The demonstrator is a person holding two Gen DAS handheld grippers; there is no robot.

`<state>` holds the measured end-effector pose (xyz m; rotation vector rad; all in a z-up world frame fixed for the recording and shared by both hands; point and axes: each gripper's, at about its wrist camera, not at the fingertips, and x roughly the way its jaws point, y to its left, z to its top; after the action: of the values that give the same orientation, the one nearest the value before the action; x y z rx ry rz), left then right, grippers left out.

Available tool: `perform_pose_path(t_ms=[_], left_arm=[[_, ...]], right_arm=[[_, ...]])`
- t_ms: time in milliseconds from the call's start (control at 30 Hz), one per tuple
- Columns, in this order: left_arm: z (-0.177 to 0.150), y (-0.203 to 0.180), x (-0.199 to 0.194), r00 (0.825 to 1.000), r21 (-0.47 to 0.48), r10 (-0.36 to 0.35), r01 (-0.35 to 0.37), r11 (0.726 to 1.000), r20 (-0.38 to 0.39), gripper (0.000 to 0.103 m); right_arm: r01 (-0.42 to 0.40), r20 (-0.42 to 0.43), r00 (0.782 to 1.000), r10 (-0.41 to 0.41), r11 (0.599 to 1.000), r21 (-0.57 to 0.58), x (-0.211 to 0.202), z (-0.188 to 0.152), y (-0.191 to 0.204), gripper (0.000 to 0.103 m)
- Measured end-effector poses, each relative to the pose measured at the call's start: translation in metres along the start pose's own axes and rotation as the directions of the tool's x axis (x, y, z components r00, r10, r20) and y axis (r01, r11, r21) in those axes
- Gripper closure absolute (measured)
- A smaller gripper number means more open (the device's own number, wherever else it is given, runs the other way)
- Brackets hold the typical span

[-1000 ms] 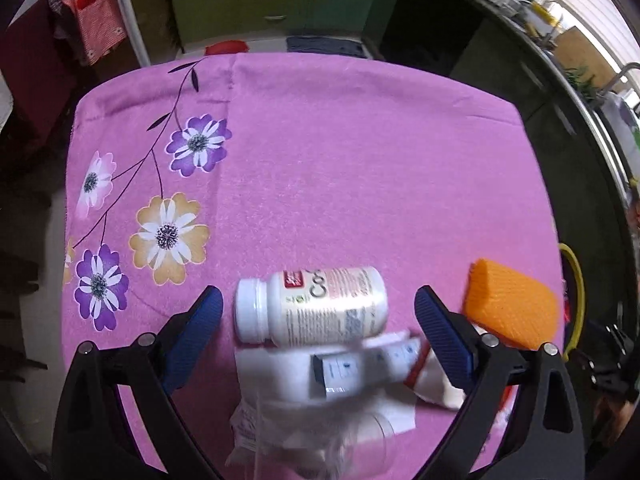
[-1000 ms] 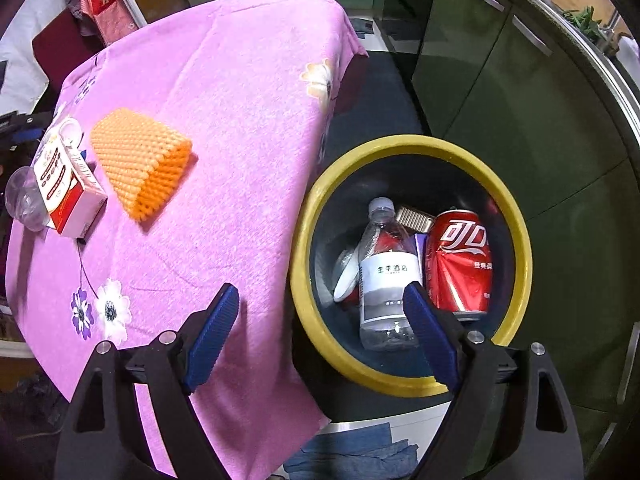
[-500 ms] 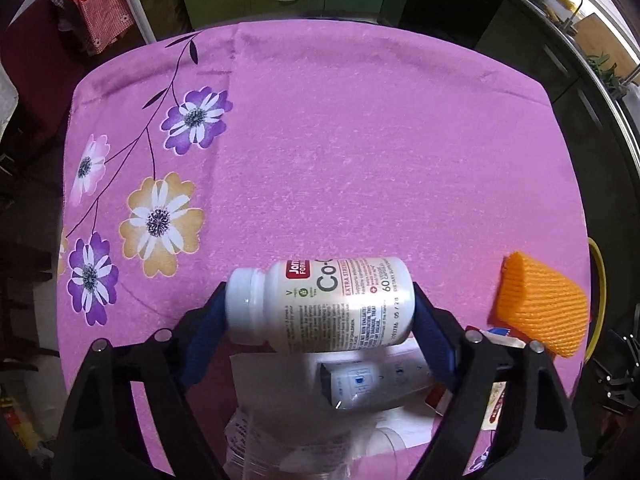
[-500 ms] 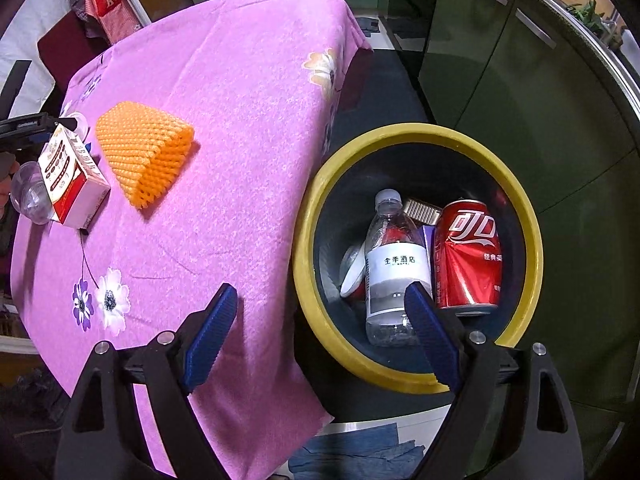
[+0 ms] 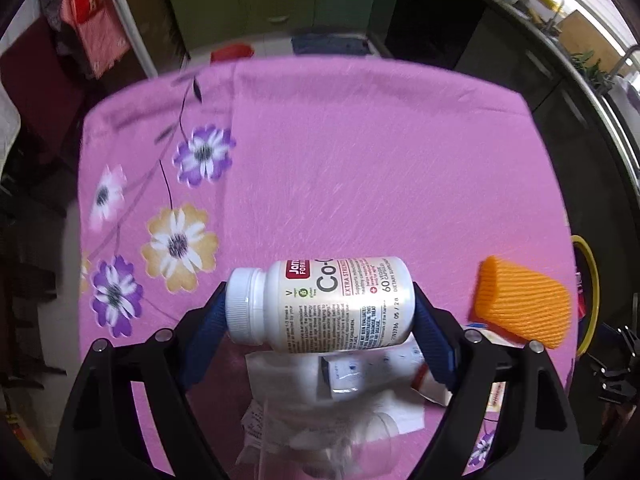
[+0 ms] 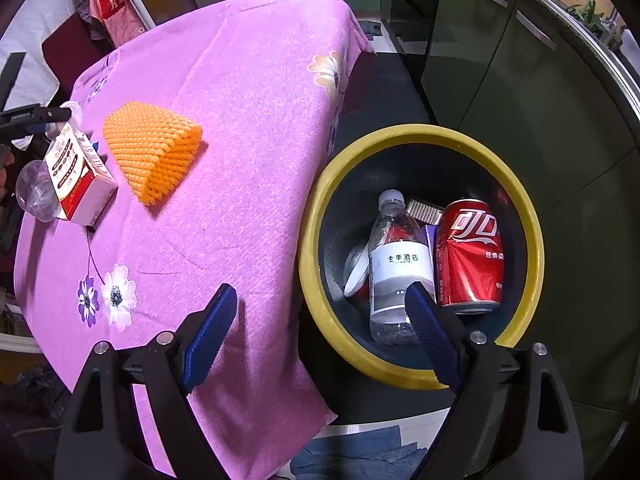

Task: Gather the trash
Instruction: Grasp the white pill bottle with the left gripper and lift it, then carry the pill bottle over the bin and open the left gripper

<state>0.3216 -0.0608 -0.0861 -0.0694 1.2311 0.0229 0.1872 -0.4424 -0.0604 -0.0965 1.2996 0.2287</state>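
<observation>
My left gripper (image 5: 320,320) is shut on a white pill bottle (image 5: 320,304), held sideways above the pink flowered tablecloth (image 5: 360,160). Below it lie white paper (image 5: 288,384), a clear plastic cup (image 5: 360,452) and a small carton. An orange foam net (image 5: 524,304) lies to the right. My right gripper (image 6: 320,320) is open and empty, hovering over the table edge and the yellow-rimmed trash bin (image 6: 316,216). The bin holds a water bottle (image 6: 396,256) and a red cola can (image 6: 472,252).
In the right wrist view the orange foam net (image 6: 154,152), a red and white carton (image 6: 78,176) and a clear cup (image 6: 34,192) sit on the tablecloth (image 6: 240,100). Green cabinets (image 6: 520,88) stand behind the bin. Blue cloth (image 6: 360,456) lies on the floor.
My left gripper closed on the pill bottle and lifted it off the table. My right gripper stayed open over the bin and table edge, shifting only slightly.
</observation>
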Motion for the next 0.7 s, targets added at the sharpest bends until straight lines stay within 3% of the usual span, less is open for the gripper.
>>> perform_pose_path(t_ms=[133, 267, 400, 433, 600, 700], left_arm=[[0.000, -0.026, -0.028, 0.998, 0.072, -0.046, 0.043, 0.996, 0.041, 0.022], [-0.006, -0.085, -0.053, 0.990, 0.202, -0.126, 0.112, 0.973, 0.063, 0.022], [-0.020, -0.161, -0.061, 0.976, 0.347, -0.212, 0.186, 0.919, 0.040, 0.022], [-0.023, -0.189, -0.060, 0.970, 0.391, -0.242, 0.216, 0.895, 0.018, 0.022], [-0.033, -0.287, -0.040, 0.950, 0.503, -0.308, 0.289, 0.814, -0.047, 0.022], [-0.036, -0.330, -0.021, 0.938, 0.530, -0.332, 0.330, 0.781, -0.095, 0.022]], right_arm=[[0.013, 0.013, 1.000, -0.013, 1.000, 0.007, -0.010, -0.004, -0.003, 0.018], [0.046, 0.043, 0.998, -0.048, 0.998, 0.040, -0.029, -0.016, -0.016, 0.018], [0.090, 0.071, 0.993, -0.097, 0.991, 0.101, -0.053, -0.039, -0.040, 0.018], [0.096, 0.075, 0.992, -0.105, 0.989, 0.115, -0.058, -0.045, -0.046, 0.018], [0.114, 0.078, 0.988, -0.130, 0.976, 0.184, -0.072, -0.079, -0.074, 0.018], [0.117, 0.070, 0.988, -0.135, 0.970, 0.215, -0.075, -0.099, -0.087, 0.018]])
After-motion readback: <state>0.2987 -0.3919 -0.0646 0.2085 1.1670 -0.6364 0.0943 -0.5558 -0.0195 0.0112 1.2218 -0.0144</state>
